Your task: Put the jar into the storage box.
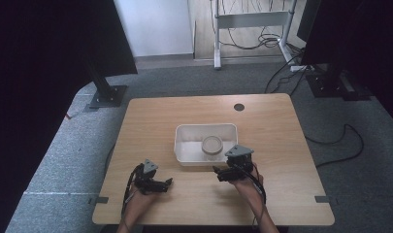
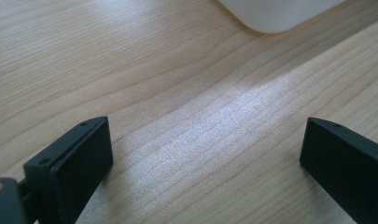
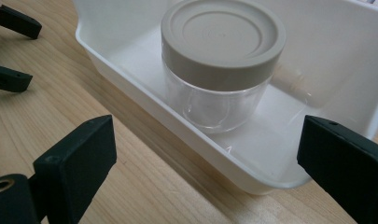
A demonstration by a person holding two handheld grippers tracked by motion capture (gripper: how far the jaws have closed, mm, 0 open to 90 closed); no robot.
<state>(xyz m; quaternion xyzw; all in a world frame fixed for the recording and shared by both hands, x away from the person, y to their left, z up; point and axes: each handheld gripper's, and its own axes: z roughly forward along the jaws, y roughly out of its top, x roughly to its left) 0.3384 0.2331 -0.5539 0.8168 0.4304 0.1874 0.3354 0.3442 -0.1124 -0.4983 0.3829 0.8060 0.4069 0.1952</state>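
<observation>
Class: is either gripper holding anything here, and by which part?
Nothing is held. The left gripper and right gripper are open, short of the jar in the tray.

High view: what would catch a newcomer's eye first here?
The white tray at the table's middle, with a clear jar under a beige lid standing inside it. Next, the right gripper, open by the tray's near edge and facing the jar, and the left gripper, open over bare wood.
</observation>
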